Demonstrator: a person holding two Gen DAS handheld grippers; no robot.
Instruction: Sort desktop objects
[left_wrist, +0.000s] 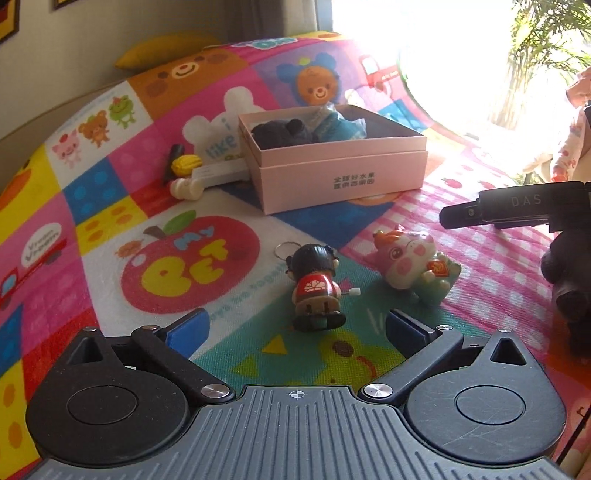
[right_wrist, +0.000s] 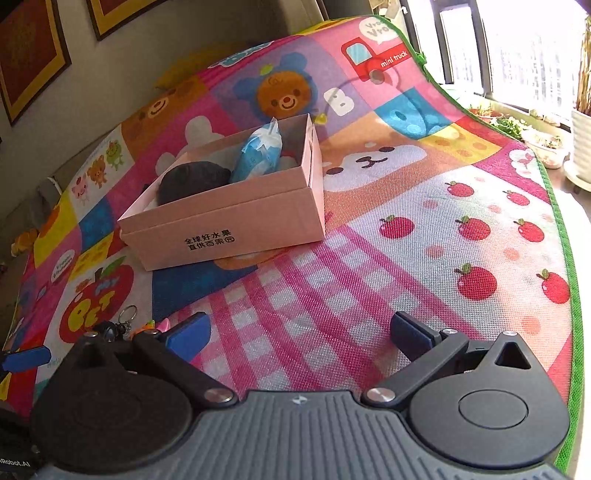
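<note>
A wind-up doll (left_wrist: 317, 288) with black hair, a red top and a keyring lies on the colourful play mat (left_wrist: 147, 206). It is just ahead of my left gripper (left_wrist: 299, 325), which is open, and the blue pads do not touch it. A pink pig-like figure (left_wrist: 410, 266) lies to the doll's right. Beyond them stands an open pink box (left_wrist: 332, 173) holding a dark soft thing (left_wrist: 280, 133) and a blue packet (left_wrist: 340, 123). My right gripper (right_wrist: 299, 328) is open over the pink checked part of the mat, with nothing between its fingers. The pink box (right_wrist: 229, 225) is ahead of it to the left.
Left of the box lie a yellow toy (left_wrist: 186, 166), a white bone-shaped toy (left_wrist: 186, 188) and a flat white piece (left_wrist: 221, 173). A black finger (left_wrist: 480, 212) of the right gripper reaches in from the right. A person's patterned sleeve (left_wrist: 570, 147) shows at the right edge. The mat's green edge (right_wrist: 569, 258) runs along the window side.
</note>
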